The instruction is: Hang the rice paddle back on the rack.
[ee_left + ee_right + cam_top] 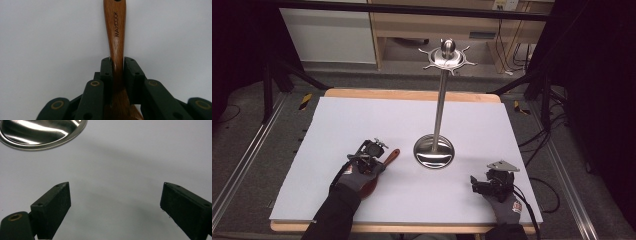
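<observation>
A brown wooden spoon (384, 165) lies on the white table cover, left of the stand's base. In the left gripper view its handle (115, 30), printed MAXCOOK, runs up from between the jaws, and both pads press on it. My left gripper (379, 159) is shut on the spoon (117, 67). A steel utensil stand (441, 95) rises from a round base (434, 152) to a hooked ring at the top. My right gripper (474, 183) rests near the front right with its jaws wide apart (115, 202) over bare cover; the stand's base (40, 132) shows beyond.
The white cover (362, 120) lies on a wooden table. Dark frame legs and cables stand at both sides on the floor. A wooden shelf unit (412, 25) is behind the table.
</observation>
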### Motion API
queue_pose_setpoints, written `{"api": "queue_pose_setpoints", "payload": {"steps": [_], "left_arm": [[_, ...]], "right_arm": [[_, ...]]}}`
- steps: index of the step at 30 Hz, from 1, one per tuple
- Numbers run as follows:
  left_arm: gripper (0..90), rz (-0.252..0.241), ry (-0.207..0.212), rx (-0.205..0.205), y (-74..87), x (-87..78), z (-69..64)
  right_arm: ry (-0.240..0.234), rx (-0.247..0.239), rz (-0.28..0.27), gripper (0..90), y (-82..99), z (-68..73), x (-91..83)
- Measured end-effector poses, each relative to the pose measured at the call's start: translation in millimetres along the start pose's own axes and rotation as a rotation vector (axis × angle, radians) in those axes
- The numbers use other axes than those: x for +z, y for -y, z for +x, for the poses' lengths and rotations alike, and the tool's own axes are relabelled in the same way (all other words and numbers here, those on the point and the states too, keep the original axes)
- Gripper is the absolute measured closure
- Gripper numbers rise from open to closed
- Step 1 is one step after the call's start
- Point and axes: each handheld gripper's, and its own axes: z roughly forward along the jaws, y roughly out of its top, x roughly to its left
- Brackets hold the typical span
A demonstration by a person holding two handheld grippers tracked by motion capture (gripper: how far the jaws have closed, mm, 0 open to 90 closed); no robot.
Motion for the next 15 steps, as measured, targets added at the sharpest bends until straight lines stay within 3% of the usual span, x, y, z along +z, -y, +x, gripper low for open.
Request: {"api": "queue_pose_setpoints", "payload": {"steps": [11,12,15], "left_arm": [[73.1,0.034,-0.010,0.064,-0.1,-5.2,1.8],[73.2,0.052,-0.018,0.083,-1.5,-5.8,0.6],[73.6,0.070,-0.028,0.089,-3.3,-3.7,-1.1]], "right_arm": [[-0.002,0.003,0.004,9.9,-0.1,0.1,0.1],[-0.003,0.003,0.005,9.9,0.0,0.4,0.2],[-0.002,0.001,0.004,9.9,-0.1,-0.1,-0.1]]}}
